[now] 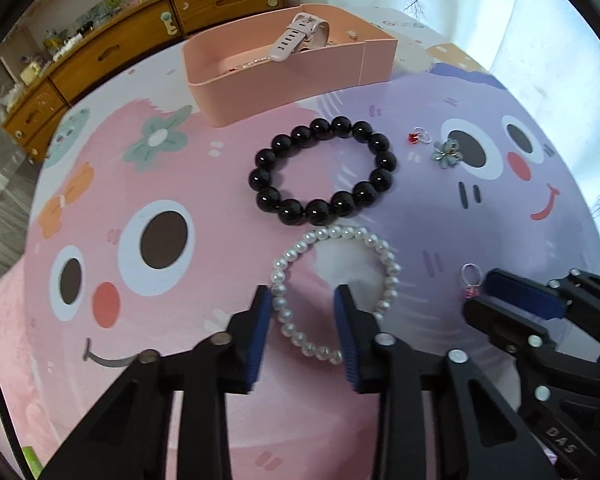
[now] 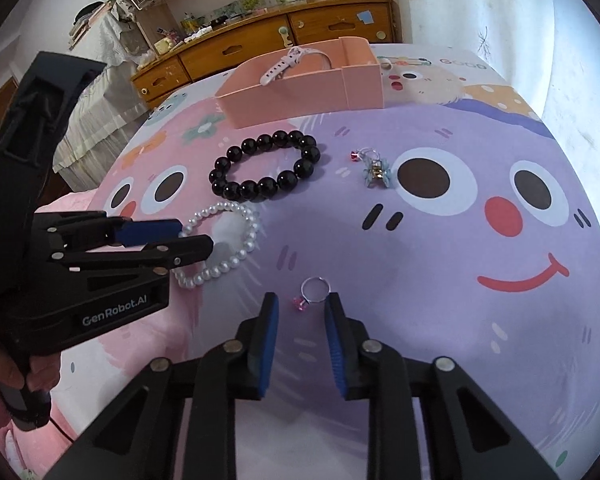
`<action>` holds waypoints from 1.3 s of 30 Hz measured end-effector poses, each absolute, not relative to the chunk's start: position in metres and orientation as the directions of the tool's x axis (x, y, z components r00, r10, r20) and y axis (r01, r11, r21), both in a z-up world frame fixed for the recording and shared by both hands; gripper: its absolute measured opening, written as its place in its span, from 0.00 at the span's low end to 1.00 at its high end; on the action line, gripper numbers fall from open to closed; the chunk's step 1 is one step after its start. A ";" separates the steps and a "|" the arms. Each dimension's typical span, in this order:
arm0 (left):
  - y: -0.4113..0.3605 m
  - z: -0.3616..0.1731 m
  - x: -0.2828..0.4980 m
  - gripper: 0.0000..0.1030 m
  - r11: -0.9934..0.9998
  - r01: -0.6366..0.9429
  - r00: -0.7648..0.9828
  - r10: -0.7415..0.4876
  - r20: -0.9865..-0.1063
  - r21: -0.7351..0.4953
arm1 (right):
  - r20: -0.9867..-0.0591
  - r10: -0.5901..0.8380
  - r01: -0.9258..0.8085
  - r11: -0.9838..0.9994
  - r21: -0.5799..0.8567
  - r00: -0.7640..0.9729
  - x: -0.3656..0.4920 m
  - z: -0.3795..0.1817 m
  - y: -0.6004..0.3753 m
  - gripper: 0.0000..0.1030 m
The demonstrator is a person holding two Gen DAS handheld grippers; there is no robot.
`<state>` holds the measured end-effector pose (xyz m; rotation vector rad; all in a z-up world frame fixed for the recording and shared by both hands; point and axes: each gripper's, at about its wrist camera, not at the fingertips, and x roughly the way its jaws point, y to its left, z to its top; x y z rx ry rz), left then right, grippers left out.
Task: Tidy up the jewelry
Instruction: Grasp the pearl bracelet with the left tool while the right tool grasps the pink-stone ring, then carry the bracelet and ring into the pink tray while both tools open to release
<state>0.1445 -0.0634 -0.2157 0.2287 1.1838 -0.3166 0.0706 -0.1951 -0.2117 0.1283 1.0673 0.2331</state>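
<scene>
A white pearl bracelet (image 1: 340,292) lies on the cartoon cloth; my left gripper (image 1: 306,292) is open, its fingers astride the bracelet's near left arc. It also shows in the right wrist view (image 2: 224,246). A black bead bracelet (image 1: 322,170) lies beyond it. My right gripper (image 2: 300,300) is open, its tips either side of a silver ring with a pink stone (image 2: 314,292). A red-stone ring (image 1: 419,136) and a blue flower piece (image 1: 444,152) lie further right. A pink box (image 1: 284,80) at the back holds a pink watch (image 1: 296,38).
The printed pink and purple cloth (image 2: 420,260) covers the table. A wooden drawer cabinet (image 2: 260,40) with clutter stands behind. White curtain hangs at the right. A bed with pale cover is at the left in the right wrist view (image 2: 100,80).
</scene>
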 end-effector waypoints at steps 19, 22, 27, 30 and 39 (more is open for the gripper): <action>-0.023 -0.220 0.156 0.06 0.936 0.318 0.311 -0.255 -0.915 -0.153 | -0.865 0.205 -0.140 0.978 0.158 0.458 0.084 -0.210 -0.174 0.09; -0.021 -0.219 0.156 0.05 0.932 0.323 0.305 -0.266 -0.914 -0.163 | -0.860 0.206 -0.136 0.978 0.160 0.466 0.085 -0.205 -0.170 0.10; -0.015 -0.204 0.155 0.05 0.924 0.351 0.323 -0.274 -0.906 -0.154 | -0.845 0.206 -0.123 0.978 0.166 0.494 0.092 -0.193 -0.163 0.10; -0.012 -0.188 0.157 0.05 0.916 0.371 0.339 -0.288 -0.896 -0.154 | -0.828 0.213 -0.113 0.977 0.180 0.519 0.095 -0.184 -0.160 0.10; -0.002 -0.123 0.176 0.05 0.884 0.450 0.426 -0.338 -0.839 -0.128 | -0.786 0.205 -0.123 0.979 0.163 0.583 0.112 -0.159 -0.145 0.09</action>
